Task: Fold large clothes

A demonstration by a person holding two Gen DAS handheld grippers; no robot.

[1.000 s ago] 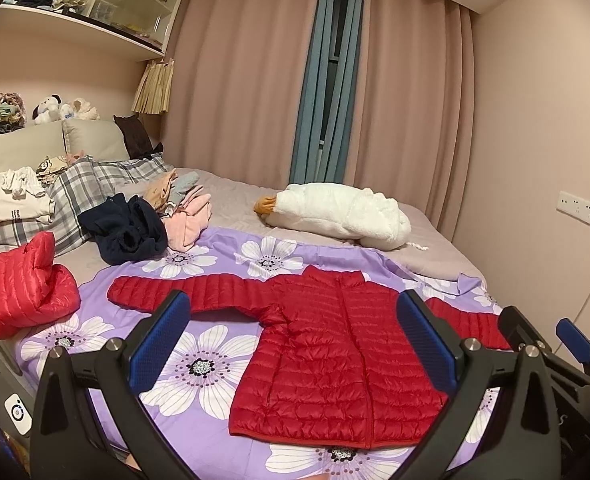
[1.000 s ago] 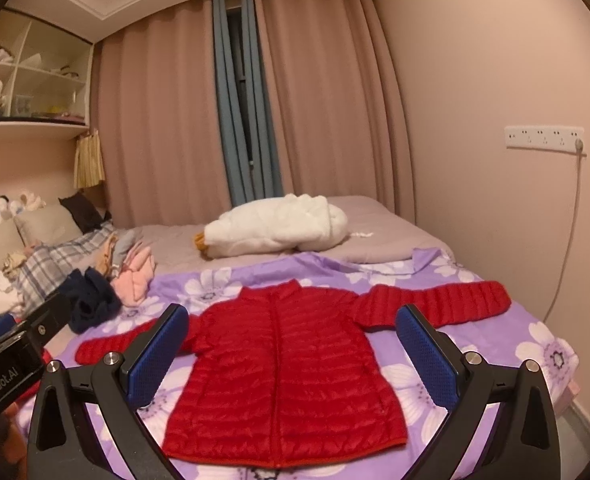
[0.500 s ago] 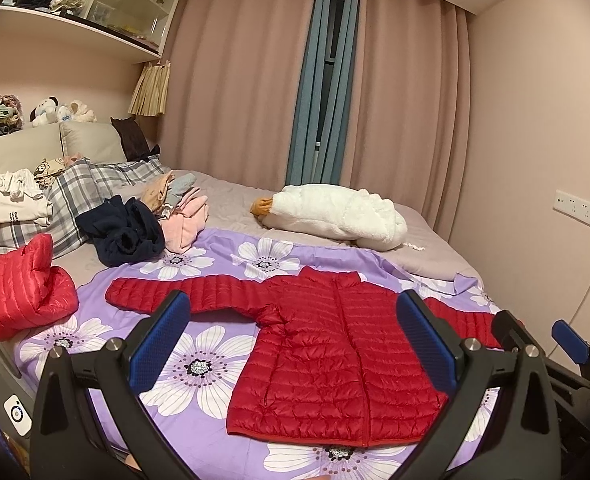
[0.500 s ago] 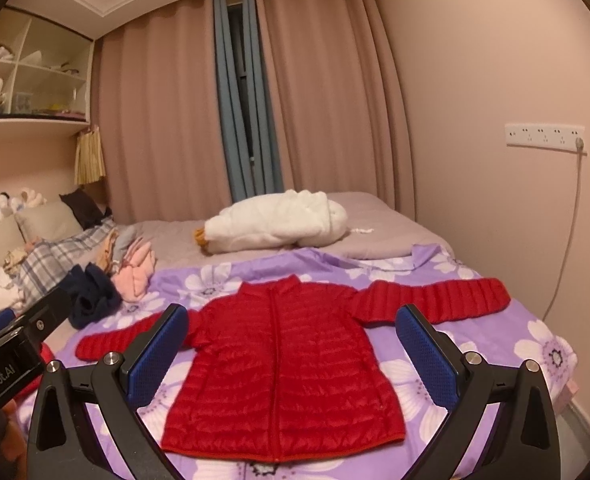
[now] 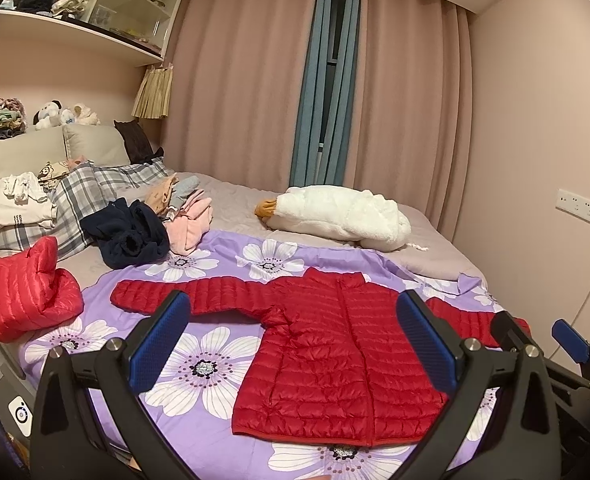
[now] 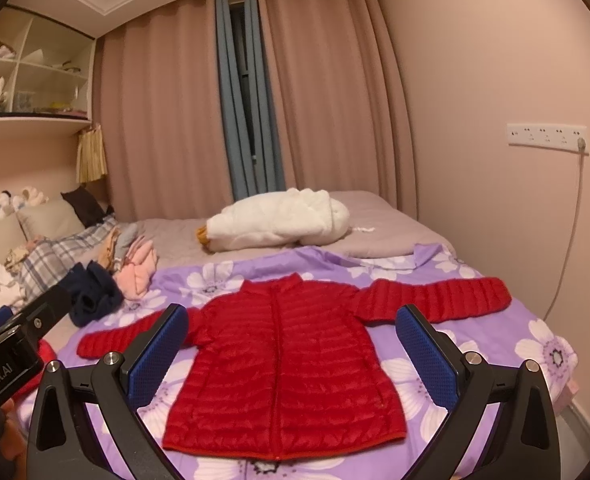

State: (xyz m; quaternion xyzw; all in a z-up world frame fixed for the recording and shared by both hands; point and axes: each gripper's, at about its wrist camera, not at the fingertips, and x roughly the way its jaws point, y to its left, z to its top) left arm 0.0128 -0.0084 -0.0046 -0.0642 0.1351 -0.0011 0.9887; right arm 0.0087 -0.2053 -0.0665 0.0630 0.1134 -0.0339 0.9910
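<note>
A red quilted puffer jacket (image 5: pixel 335 356) lies flat, front up and zipped, on a purple flowered sheet (image 5: pixel 199 368), both sleeves spread out sideways. It also shows in the right wrist view (image 6: pixel 283 368). My left gripper (image 5: pixel 291 340) is open and empty, held above the jacket's hem on its left half. My right gripper (image 6: pixel 291 344) is open and empty, held above the hem, centred on the jacket. Neither touches the cloth. The right gripper's body shows in the left wrist view (image 5: pixel 567 356).
A folded red puffer jacket (image 5: pixel 23 292) sits at the bed's left edge. A navy garment (image 5: pixel 127 236) and pink clothes (image 5: pixel 187 220) lie beyond the left sleeve. A white fleece garment (image 5: pixel 335 216) lies behind. Pillows (image 5: pixel 75 196) stand left; the wall (image 6: pixel 515 220) is right.
Both grippers have drawn back and risen slightly from the bed, so the jacket sits a little farther off. Both stay open. The jacket has not moved.
</note>
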